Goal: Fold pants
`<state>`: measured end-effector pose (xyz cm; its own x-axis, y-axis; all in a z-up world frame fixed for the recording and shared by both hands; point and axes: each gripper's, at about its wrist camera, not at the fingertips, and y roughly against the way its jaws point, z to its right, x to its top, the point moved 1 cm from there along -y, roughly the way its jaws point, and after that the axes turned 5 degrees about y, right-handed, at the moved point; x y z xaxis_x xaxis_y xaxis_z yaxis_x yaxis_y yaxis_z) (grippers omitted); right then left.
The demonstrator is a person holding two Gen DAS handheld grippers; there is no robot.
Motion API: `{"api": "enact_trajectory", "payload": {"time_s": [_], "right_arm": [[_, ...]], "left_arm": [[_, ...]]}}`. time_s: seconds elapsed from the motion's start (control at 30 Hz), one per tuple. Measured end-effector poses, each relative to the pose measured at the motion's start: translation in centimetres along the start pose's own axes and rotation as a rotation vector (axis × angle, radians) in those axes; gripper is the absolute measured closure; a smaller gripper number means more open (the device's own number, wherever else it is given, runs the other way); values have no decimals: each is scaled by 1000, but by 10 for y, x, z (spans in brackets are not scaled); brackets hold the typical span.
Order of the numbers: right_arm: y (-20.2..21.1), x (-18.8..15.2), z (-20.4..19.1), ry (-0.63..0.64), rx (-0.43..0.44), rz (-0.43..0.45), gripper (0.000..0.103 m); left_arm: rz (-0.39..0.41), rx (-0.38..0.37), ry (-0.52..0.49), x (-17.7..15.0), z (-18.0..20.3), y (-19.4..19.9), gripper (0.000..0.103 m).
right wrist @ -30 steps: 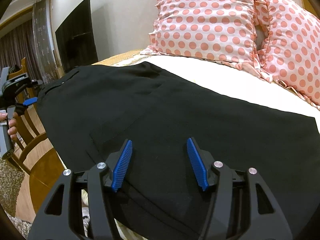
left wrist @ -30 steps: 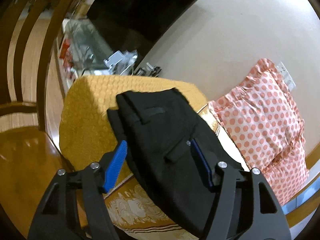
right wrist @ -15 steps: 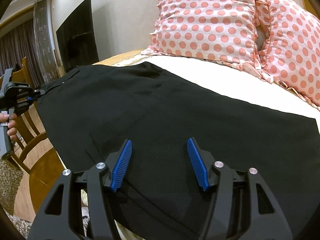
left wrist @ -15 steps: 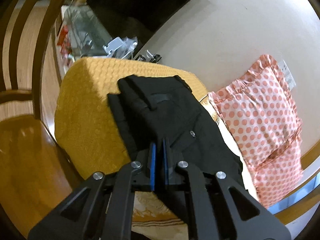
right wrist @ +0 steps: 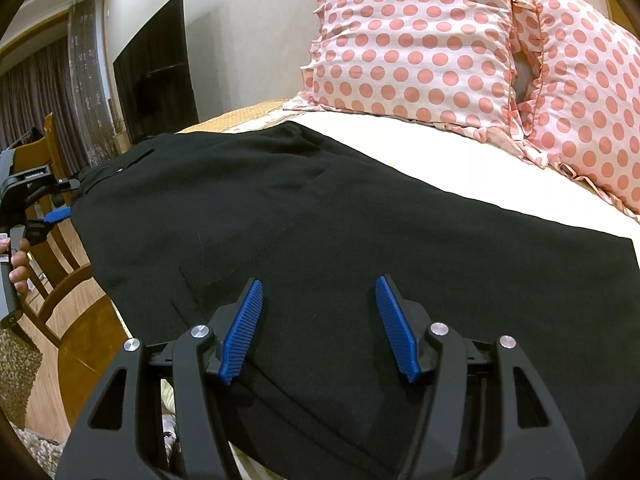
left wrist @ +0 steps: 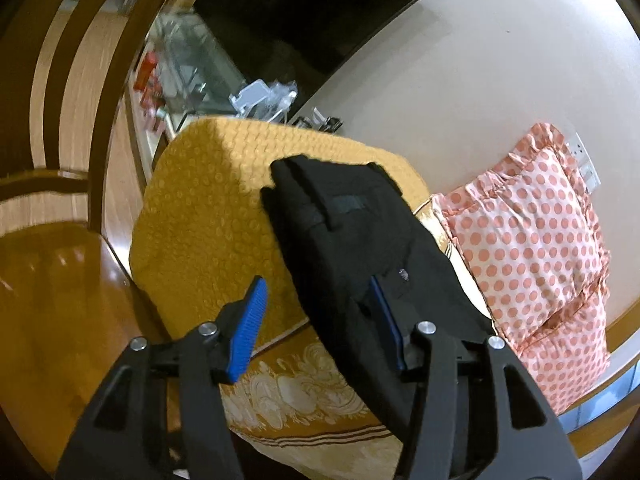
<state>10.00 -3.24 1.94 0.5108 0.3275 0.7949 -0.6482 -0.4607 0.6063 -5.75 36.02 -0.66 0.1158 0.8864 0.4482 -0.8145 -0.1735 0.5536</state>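
Black pants lie spread flat across the bed, waistband toward the left end. In the left wrist view the waistband end lies over a yellow bedspread. My left gripper is open at the near edge of the waistband end, one blue pad off the cloth, the other over it. It also shows at the left in the right wrist view. My right gripper is open and empty, just above the pants' near edge.
Two pink polka-dot pillows lean against the wall behind the pants. A wooden chair stands by the bed's left end. A dark TV screen hangs on the wall; a cluttered glass shelf sits beyond the bed.
My left gripper was open, shut on the waistband edge half a second ago, and has now opened again. The right gripper has barely moved.
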Motion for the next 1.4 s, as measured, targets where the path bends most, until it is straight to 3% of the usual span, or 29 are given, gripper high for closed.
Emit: {"api": "enact_trajectory", "payload": {"time_s": [0.2, 0.37, 0.43, 0.63, 0.77, 0.8, 0.9, 1.0, 1.17, 1.3, 1.4], "right_arm": [[-1, 1, 0, -2, 0, 0, 42], [0, 0, 0, -2, 1, 1, 42], [-1, 0, 0, -3, 1, 1, 42], [0, 1, 0, -7, 3, 4, 42], [6, 0, 5, -49, 32, 28, 42], [8, -1, 7, -59, 37, 34, 42], [20, -6, 14, -82, 36, 61, 41], [36, -11, 26, -111, 16, 95, 31], [67, -19, 53, -186, -31, 160, 30], [88, -28, 79, -265, -96, 198, 24], [105, -42, 104, -357, -158, 220, 23]], "left_arm": [[-80, -72, 17, -4, 3, -14, 61], [-50, -128, -33, -2, 26, 0, 59], [-43, -122, -56, 1, 33, -2, 57], [-64, -66, 6, 9, 22, -22, 52], [-52, -80, 55, 16, 16, -28, 53], [-49, -78, 64, 18, 17, -31, 54], [-48, -37, 48, 20, 22, -35, 86], [-23, -29, -10, 21, 36, -28, 91], [52, -16, -227, 12, 97, -3, 92], [77, -89, -433, -17, 171, 16, 92], [47, -164, -568, -51, 225, 21, 92]]}}
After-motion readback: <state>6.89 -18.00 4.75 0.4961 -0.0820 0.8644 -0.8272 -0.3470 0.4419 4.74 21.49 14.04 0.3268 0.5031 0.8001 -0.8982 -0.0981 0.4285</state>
